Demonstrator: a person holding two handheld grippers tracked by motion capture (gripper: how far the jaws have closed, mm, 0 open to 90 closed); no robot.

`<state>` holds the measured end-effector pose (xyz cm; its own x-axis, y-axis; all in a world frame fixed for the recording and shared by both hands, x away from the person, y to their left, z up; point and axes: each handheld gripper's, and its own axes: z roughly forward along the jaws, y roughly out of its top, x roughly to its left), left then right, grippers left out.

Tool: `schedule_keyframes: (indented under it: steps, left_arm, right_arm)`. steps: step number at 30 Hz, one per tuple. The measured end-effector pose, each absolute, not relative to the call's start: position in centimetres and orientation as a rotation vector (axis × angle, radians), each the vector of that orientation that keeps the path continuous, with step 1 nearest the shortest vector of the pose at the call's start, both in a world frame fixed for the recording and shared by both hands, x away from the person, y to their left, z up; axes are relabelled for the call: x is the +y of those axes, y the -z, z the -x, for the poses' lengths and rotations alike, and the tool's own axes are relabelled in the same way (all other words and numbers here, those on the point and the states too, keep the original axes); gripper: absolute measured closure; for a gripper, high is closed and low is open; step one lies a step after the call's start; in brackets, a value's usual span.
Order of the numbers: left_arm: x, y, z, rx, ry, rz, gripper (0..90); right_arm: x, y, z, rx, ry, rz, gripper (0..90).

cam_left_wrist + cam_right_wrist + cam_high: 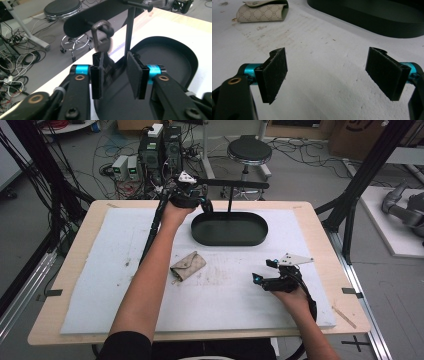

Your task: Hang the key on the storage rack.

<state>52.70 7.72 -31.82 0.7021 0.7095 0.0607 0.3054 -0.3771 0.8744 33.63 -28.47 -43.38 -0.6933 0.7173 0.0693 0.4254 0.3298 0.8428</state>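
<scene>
A black oval tray [229, 241] sits at the back of the white mat, with a thin post [129, 30] rising from it and a horizontal bar [235, 183] on top. A small black looped piece [101, 33] hangs on the bar's left end. My left gripper [204, 206] is raised at that end, open, its jaws [116, 72] just short of the hanging piece with a gap between the pads. A beige patterned pouch [188, 265] lies on the mat's middle. My right gripper [262, 271] rests low at the front right, wide open [328, 72] over bare mat.
The white mat [100, 285] covers a wooden table [60, 270]. The pouch [263, 11] and the tray wall [372, 25] lie beyond the right jaws. A round stool [249, 150], electronics boxes [160, 147] and cables stand on the floor behind the table.
</scene>
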Motion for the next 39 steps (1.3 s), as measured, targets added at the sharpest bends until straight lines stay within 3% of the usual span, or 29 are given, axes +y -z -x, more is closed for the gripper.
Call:
schedule_keyframes:
  steps: [5, 7, 15, 22, 28, 39]
  left_arm:
    - [8.5, 32.3, -51.7, 0.776, -0.484, -1.978, 58.8]
    - [9.3, 32.8, -51.0, 0.799, -0.435, -1.966, 50.5]
    - [12.3, 33.9, -47.9, 0.774, -0.398, -1.966, 37.5]
    - [15.6, 35.5, -44.0, 0.748, -0.3, -1.933, 31.3]
    - [17.6, 36.9, -39.8, 0.716, -0.345, -1.894, 28.8]
    - [18.8, 38.7, -36.8, 0.705, -0.362, -1.905, 21.8]
  right_arm:
    - [-28.5, 43.3, -33.6, 2.28, -1.301, -1.027, 18.0]
    - [-28.6, 43.3, -33.7, 2.274, -1.304, -1.031, 18.0]
    - [-28.8, 43.3, -33.8, 2.271, -1.297, -1.043, 18.0]
    - [-28.9, 43.4, -33.9, 2.262, -1.303, -1.047, 18.0]
    - [-29.2, 43.4, -34.1, 2.261, -1.311, -1.064, 17.9]
    - [-29.2, 43.5, -34.1, 2.266, -1.305, -1.066, 17.9]
